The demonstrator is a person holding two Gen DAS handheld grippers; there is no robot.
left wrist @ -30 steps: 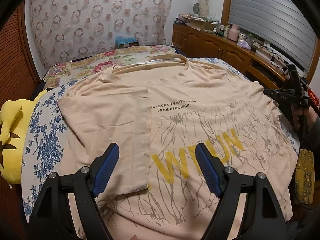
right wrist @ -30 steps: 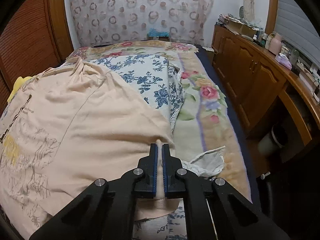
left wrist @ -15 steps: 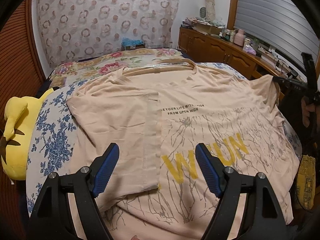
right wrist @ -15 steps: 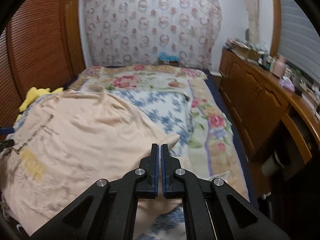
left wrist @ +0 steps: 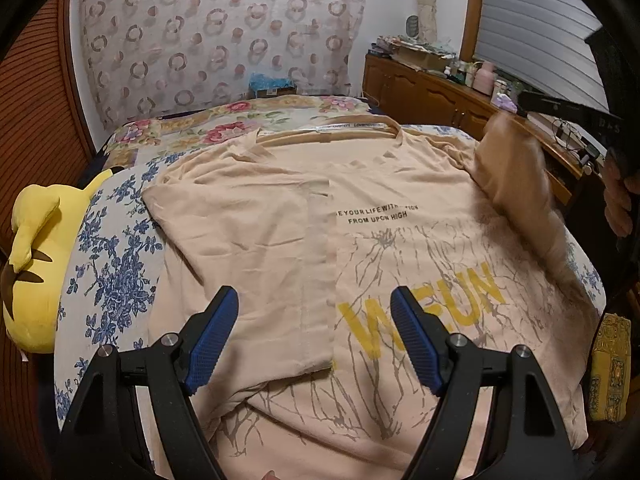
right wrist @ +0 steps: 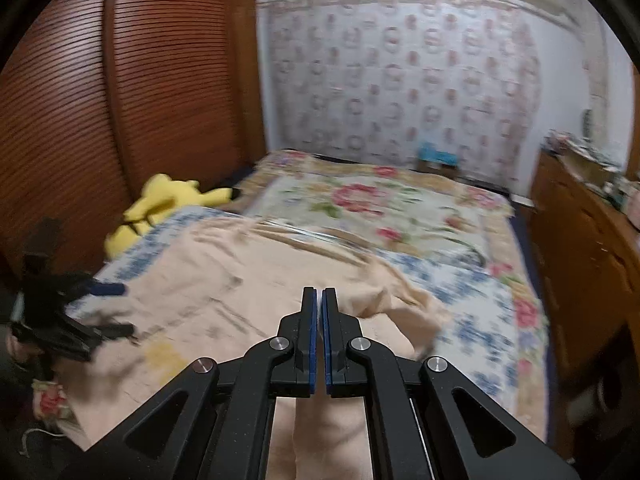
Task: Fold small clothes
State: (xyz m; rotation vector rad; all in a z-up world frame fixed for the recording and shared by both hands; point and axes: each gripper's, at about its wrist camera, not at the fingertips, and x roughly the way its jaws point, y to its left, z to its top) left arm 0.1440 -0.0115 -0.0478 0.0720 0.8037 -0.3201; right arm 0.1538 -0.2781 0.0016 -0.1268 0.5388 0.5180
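shirt: peach t-shirt (left wrist: 400, 248) lies spread on the bed (left wrist: 120, 264), left side already folded over the chest, yellow print facing up.
left tongs: left tongs (left wrist: 314, 336) are released, jaws wide apart above the shirt's lower part, gripping nothing.
right tongs: right tongs (right wrist: 319, 300) are clenched on the shirt's right sleeve (left wrist: 512, 168), which is lifted off the bed.
beside bed: yellow plush toy (left wrist: 36, 264) at the left edge.

Dim, warm indoor light; no glare. Left view was sharp, right view motion-blurred throughout. Fisheye bending, dark corners both.
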